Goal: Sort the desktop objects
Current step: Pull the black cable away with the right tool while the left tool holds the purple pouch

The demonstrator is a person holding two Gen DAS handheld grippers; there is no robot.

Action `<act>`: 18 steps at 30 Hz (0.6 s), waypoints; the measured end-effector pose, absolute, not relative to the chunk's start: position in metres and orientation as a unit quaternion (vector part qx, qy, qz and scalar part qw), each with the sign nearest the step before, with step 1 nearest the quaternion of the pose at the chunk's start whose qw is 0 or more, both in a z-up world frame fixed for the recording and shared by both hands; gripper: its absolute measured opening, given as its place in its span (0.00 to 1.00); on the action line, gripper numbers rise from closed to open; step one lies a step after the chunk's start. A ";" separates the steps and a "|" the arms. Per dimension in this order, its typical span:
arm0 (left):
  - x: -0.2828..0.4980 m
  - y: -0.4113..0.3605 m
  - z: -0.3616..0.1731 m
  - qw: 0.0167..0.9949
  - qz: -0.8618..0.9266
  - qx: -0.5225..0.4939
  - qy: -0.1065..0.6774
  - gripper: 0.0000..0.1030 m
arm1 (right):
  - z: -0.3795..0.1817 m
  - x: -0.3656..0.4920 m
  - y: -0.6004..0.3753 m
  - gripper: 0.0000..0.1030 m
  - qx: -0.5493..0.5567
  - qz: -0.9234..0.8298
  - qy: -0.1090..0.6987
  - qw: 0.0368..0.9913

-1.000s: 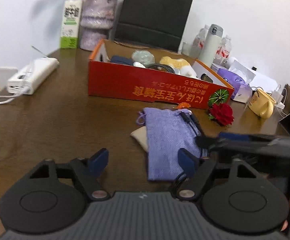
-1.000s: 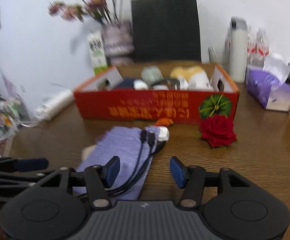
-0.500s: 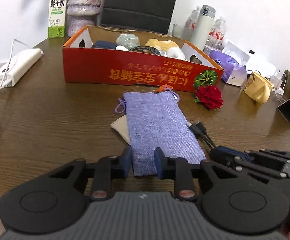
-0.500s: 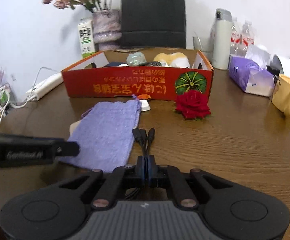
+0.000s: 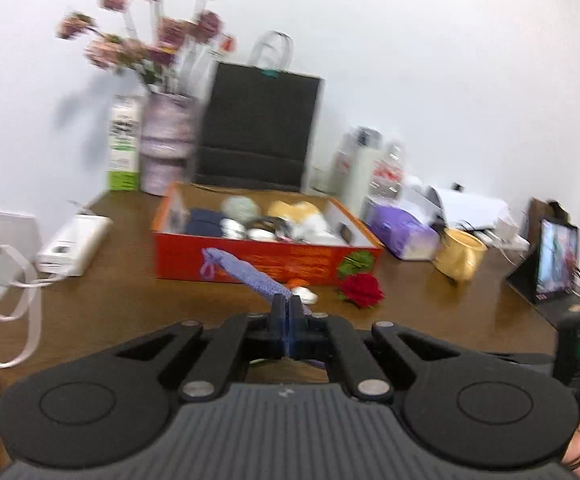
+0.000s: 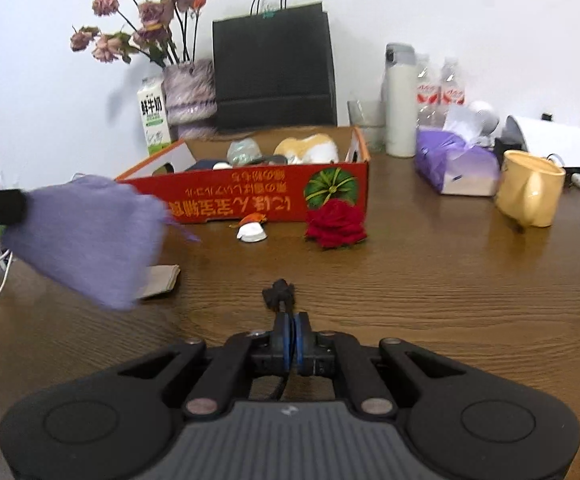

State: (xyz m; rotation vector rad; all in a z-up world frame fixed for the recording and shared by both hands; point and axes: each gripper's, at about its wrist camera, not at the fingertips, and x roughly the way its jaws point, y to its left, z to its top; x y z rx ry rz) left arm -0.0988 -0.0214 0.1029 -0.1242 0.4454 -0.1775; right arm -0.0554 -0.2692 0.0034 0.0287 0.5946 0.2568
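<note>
My left gripper (image 5: 287, 312) is shut on one end of a purple cloth pouch (image 5: 246, 272), which hangs lifted off the table and points toward the red cardboard box (image 5: 266, 258). The right wrist view shows that pouch (image 6: 90, 232) in the air at the left. My right gripper (image 6: 289, 328) is shut on a black cable bundle (image 6: 279, 295), whose plugs stick out past the fingertips above the wooden table (image 6: 430, 280). A red rose (image 6: 336, 222), a small white and orange item (image 6: 252, 231) and a beige card (image 6: 162, 280) lie in front of the box.
The box holds several small items. Behind it stand a black paper bag (image 6: 274, 68), a vase of dried flowers (image 6: 188, 92) and a milk carton (image 6: 153, 116). A yellow mug (image 6: 530, 188), purple tissue pack (image 6: 454, 164) and white flask (image 6: 400, 100) stand right. A white charger (image 5: 74, 246) lies left.
Both grippers went from open to shut. The left closed on the pouch's near end and lifted it off the table. The right closed on the cable and drew it away from the pouch.
</note>
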 end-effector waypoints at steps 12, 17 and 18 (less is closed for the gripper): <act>-0.107 0.013 0.060 0.946 -0.023 0.016 0.323 0.06 | 0.013 -0.081 -0.250 0.02 -0.022 0.137 0.275 0.952; -0.098 0.005 0.040 0.948 -0.006 0.034 0.317 0.93 | 0.008 -0.078 -0.243 0.02 -0.032 0.140 0.289 0.947; -0.092 0.005 0.039 0.952 0.004 0.017 0.307 0.96 | 0.007 -0.076 -0.241 0.02 -0.033 0.141 0.291 0.946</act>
